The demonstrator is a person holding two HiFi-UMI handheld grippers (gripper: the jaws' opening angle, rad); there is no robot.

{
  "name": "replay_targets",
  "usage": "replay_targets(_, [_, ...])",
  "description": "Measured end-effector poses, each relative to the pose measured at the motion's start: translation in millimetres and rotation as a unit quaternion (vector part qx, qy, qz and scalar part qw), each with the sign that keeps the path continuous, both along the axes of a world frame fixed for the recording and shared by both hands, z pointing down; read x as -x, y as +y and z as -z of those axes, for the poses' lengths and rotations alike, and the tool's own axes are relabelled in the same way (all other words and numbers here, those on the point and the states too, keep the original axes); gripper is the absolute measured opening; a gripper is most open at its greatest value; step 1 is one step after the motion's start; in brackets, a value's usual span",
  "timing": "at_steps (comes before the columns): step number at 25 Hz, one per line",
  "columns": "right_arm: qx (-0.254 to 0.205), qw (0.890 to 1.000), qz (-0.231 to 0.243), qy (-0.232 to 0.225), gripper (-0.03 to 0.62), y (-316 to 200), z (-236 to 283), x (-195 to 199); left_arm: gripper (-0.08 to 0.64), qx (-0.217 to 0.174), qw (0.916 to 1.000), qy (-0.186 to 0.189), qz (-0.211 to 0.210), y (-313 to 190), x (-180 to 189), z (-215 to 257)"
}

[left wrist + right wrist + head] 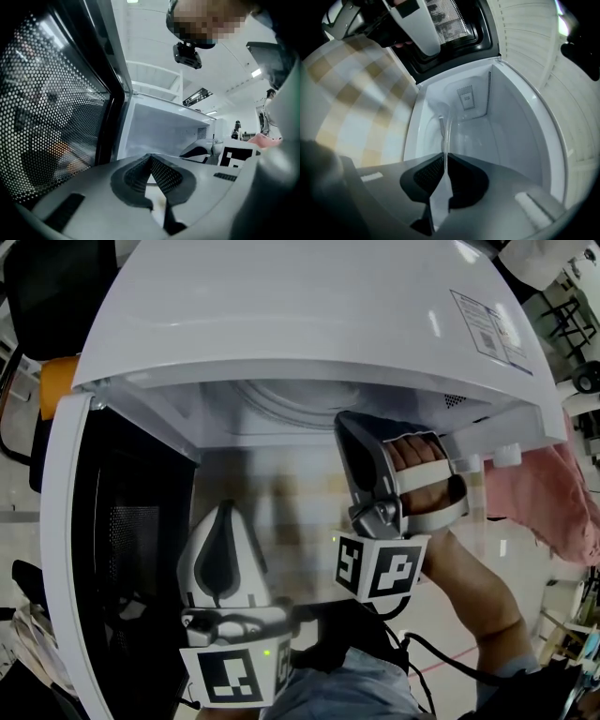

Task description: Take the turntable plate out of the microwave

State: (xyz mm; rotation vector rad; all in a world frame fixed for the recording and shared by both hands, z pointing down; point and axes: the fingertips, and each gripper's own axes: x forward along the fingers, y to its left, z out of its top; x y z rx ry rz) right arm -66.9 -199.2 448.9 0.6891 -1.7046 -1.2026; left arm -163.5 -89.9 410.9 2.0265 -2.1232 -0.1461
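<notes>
The white microwave (281,315) stands open, its black mesh door (122,521) swung out to the left. My right gripper (349,427) reaches into the cavity. In the right gripper view it (443,161) is shut on the rim of the clear glass turntable plate (444,133), which shows edge-on as a thin pale line running into the white cavity (497,131). A faint curved rim of the plate (291,401) shows inside the opening in the head view. My left gripper (223,521) is shut and empty in front of the door; its jaws (151,159) are closed beside the mesh door (51,108).
A checked cloth (351,93) covers the table in front of the microwave. A pink cloth (558,493) lies to the right of the microwave, and an orange object (56,381) sits at its left. The person's arm (469,587) holds the right gripper.
</notes>
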Motion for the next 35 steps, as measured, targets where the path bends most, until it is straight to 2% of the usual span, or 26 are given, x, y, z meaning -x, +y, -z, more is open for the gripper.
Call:
replay_targets(5, [-0.001,1.0,0.009,0.017,0.026,1,8,5,0.006,0.0,1.0,0.001,-0.002,3,0,0])
replay_targets(11, [0.003,0.999,0.006,0.036,0.025,6,-12,3,0.005,-0.004,1.0,0.001,-0.002,3,1,1])
replay_targets(28, [0.017,0.999,0.013,0.026,0.02,12,-28,2,0.006,0.001,1.0,-0.004,-0.003,3,-1,-6])
replay_targets(33, [-0.021,1.0,-0.013,0.017,0.034,5,-24,2,0.005,-0.002,1.0,-0.002,-0.006,1,-6,-7])
replay_targets(35, [-0.04,0.999,-0.026,0.004,0.093,-1,-18,2,0.005,-0.001,1.0,-0.002,-0.008,0,-7,-8])
